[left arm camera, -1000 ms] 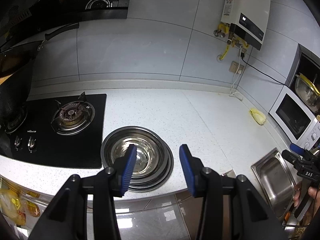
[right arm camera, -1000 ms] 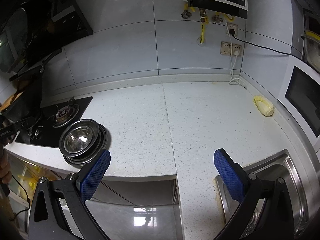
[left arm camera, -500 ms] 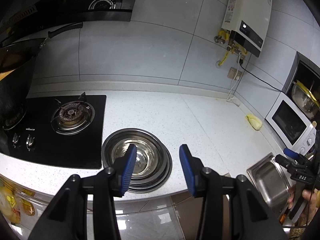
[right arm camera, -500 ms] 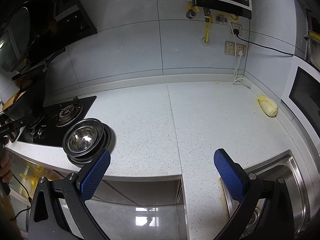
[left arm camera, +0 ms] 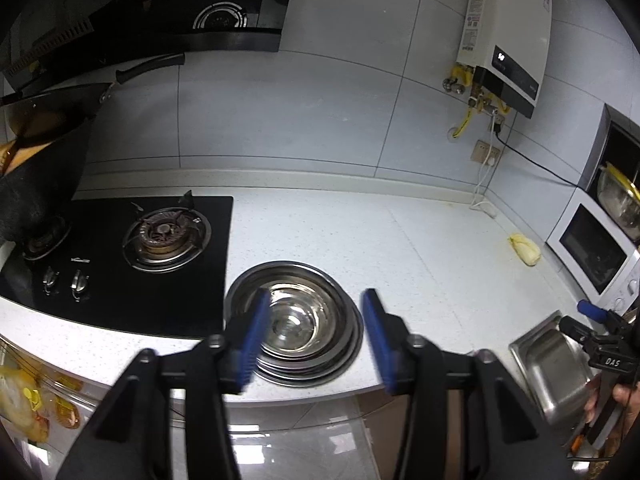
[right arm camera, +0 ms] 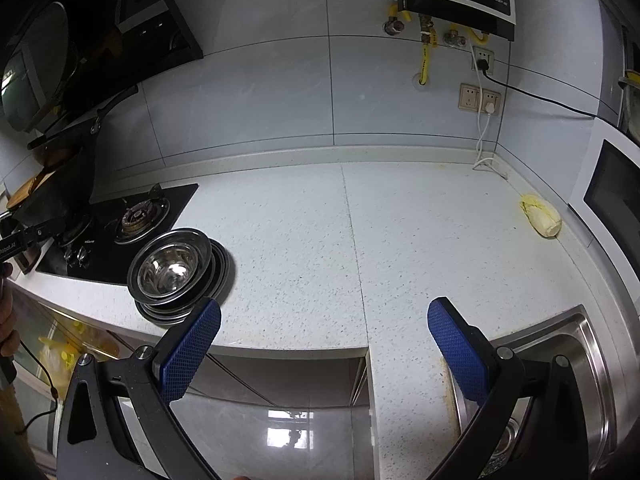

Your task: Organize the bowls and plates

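A stack of steel plates with a steel bowl (left arm camera: 298,316) nested on top sits near the counter's front edge, right of the stove. It also shows in the right wrist view (right arm camera: 176,270) at the left. My left gripper (left arm camera: 314,340) is open and empty, hovering in front of and just above the stack. My right gripper (right arm camera: 324,346) is wide open and empty, off the counter's front edge, well right of the stack. The right gripper also shows at the far right of the left wrist view (left arm camera: 600,336).
A black gas stove (left arm camera: 120,256) with a dark pot (left arm camera: 28,200) lies left of the stack. A steel sink (right arm camera: 560,380) is at the right. A yellow-white vegetable (right arm camera: 542,216) lies near the microwave (left arm camera: 596,248). A water heater (left arm camera: 508,36) hangs on the tiled wall.
Both grippers have drawn back and risen a little; the stack looks slightly farther in the left view and nearer the centre in the right view. Jaws unchanged.
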`<state>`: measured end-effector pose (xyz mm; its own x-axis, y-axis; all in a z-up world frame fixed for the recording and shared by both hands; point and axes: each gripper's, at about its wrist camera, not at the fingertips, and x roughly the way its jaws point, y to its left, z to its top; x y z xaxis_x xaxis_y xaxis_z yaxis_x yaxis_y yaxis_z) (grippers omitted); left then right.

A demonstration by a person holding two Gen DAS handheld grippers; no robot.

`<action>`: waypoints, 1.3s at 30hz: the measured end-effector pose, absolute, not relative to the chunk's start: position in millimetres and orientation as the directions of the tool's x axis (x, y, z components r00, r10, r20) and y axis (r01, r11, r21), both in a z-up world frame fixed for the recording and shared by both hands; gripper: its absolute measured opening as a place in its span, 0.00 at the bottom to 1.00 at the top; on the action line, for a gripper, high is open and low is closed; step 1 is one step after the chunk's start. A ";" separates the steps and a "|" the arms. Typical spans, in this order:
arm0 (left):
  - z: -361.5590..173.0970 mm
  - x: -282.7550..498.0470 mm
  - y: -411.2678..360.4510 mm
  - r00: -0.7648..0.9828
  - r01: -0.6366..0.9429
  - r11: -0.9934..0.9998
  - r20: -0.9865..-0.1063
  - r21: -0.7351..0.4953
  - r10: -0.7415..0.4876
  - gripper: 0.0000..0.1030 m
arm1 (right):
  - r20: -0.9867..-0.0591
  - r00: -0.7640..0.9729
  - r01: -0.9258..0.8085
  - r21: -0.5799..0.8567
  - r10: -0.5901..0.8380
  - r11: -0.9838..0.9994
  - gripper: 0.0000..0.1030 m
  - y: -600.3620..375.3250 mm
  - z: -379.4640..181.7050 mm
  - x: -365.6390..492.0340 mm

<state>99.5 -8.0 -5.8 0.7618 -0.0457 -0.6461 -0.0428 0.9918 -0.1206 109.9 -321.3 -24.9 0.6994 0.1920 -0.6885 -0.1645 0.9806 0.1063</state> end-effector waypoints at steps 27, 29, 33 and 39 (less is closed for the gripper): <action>-2.3 95.7 -13.7 0.774 -0.058 0.996 -0.633 -0.068 0.002 0.65 | -0.684 0.707 -0.166 0.089 0.181 0.982 0.99 -321.9 -22.6 102.2; -3.1 98.4 -13.8 0.766 -0.058 0.996 -0.643 -0.061 0.005 0.65 | -0.686 0.705 -0.166 0.089 0.181 0.982 0.99 -321.9 -23.6 101.9; -5.6 109.5 -11.8 0.745 -0.068 0.995 -0.667 -0.067 0.007 0.65 | -0.686 0.704 -0.167 0.092 0.184 0.982 0.99 -322.8 -23.8 103.2; -2.6 122.2 -9.9 0.742 -0.082 0.993 -0.670 -0.079 0.008 0.65 | -0.686 0.705 -0.159 0.091 0.178 0.983 0.99 -324.7 -24.4 102.7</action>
